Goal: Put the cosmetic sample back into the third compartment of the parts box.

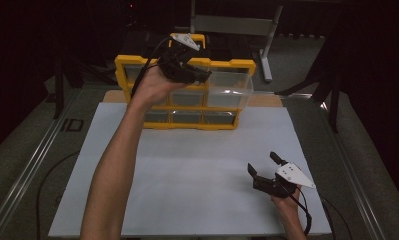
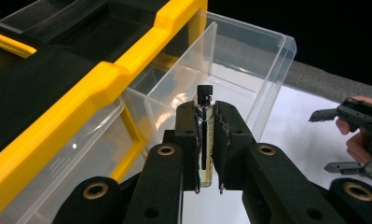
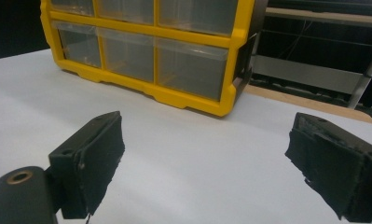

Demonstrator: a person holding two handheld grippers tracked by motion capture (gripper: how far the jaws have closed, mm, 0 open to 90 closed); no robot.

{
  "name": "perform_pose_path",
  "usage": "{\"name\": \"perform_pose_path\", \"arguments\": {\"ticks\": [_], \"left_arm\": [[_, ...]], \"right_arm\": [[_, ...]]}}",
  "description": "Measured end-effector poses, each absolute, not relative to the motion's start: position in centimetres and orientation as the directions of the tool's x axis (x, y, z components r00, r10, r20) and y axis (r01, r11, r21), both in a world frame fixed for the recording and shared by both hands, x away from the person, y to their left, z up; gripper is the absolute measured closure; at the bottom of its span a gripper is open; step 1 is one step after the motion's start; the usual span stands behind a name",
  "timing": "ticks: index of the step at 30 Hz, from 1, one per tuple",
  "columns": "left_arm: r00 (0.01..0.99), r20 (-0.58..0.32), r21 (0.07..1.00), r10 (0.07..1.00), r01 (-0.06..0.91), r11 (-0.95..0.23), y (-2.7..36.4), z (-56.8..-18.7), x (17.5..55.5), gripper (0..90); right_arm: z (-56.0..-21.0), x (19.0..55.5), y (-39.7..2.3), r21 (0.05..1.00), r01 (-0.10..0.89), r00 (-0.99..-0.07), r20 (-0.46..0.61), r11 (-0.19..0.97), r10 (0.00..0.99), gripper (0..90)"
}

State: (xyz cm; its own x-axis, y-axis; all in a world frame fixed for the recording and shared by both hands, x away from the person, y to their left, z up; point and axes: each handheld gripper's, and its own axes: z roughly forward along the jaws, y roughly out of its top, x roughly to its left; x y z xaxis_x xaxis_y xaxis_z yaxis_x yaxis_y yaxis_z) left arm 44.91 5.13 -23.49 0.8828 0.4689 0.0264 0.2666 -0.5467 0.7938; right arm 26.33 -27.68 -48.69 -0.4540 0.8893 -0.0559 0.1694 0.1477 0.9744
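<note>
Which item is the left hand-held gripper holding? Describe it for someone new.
Find the yellow drawer cabinet at the table's far edge. Its top right clear drawer is pulled out; above it the left hand-held gripper clamps a small upright glass vial, black-capped with yellowish liquid.

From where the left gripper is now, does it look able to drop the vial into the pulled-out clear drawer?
Probably yes. The left gripper holds the small vial upright right at the open top of the pulled-out clear drawer, and nothing lies between them.
</note>
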Motion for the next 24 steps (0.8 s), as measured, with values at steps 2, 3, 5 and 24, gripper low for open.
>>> {"name": "perform_pose_path", "arguments": {"ticks": [2,3,5,24], "left_arm": [[0.88,0.022,0.796,0.474,0.271,-0.541,5.0,-23.3,45.0,81.6],[0.88,0.024,0.795,0.474,0.271,-0.542,4.9,-23.2,45.0,81.5],[0.878,0.026,0.793,0.478,0.273,-0.544,4.7,-23.0,45.1,81.6],[0.879,0.022,0.796,0.475,0.273,-0.541,3.0,-22.3,45.4,81.5]], "right_arm": [[-48.7,26.4,-27.7,0.975,0.167,-0.454,-0.057,0.147,0.889,10.2],[-48.8,26.4,-27.7,0.974,0.178,-0.452,-0.048,0.143,0.891,10.2],[-48.8,26.4,-27.7,0.974,0.175,-0.455,-0.051,0.146,0.889,10.2],[-48.8,26.5,-27.8,0.974,0.174,-0.447,-0.055,0.147,0.893,10.2]]}}
